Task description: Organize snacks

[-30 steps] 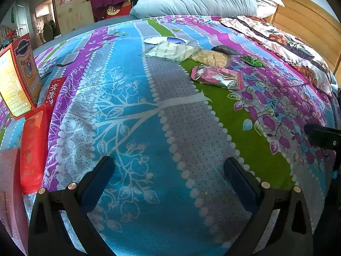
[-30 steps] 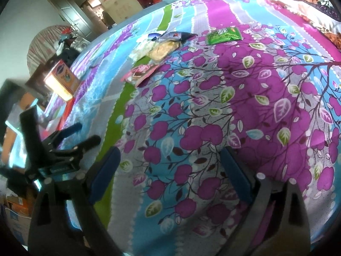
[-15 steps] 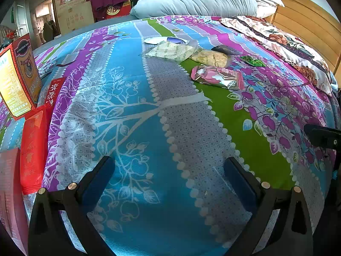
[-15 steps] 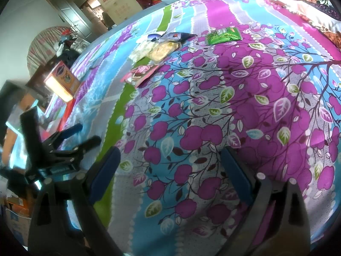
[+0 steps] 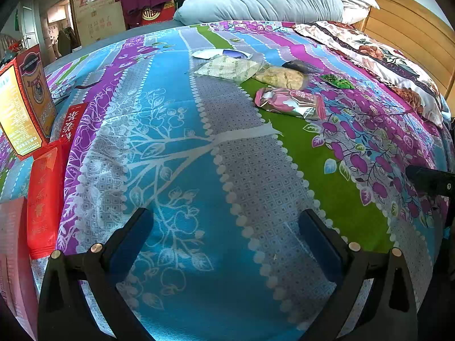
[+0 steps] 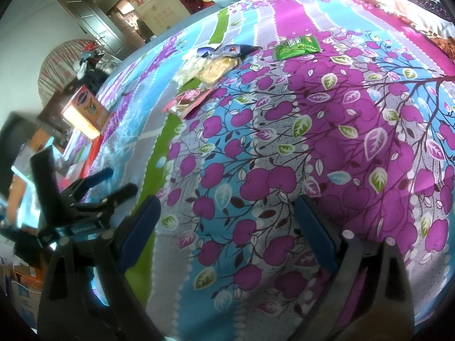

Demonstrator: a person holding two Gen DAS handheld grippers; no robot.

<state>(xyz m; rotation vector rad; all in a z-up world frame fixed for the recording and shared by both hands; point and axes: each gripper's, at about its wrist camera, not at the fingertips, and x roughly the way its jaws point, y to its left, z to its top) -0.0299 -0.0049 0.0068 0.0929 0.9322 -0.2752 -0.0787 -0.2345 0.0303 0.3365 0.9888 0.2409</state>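
box [image 5: 24, 105]: upright at far left edge of bed, red/yellow print
red packs [image 5: 45, 196]: flat just below box, along left edge
bedspread [image 5: 182, 147]: blue, purple, green bands, covers bed
left gripper [image 5: 227, 233]: low over blue band, fingers wide apart, holding nothing
white pack [image 5: 230, 68]: far end of cluster, left side, flat
blue-white wrapper [image 5: 224, 54]: just behind white pack
beige pack [image 5: 281, 77]: just right of white pack, may touch it, hard to tell
dark pack [image 5: 298, 65]: behind beige pack
pink pack [image 5: 290, 103]: nearest of cluster, on green band, apart from the others
green pack [image 5: 337, 81]: right of beige pack, lying alone on purple print
right gripper [image 6: 227, 221]: over purple leaf print, fingers wide apart, empty
snacks overall: all on bedspread, well ahead of both grippers
pillow [image 5: 256, 2]: grey-blue, at head of bed
headboard [image 5: 412, 34]: wood, far right
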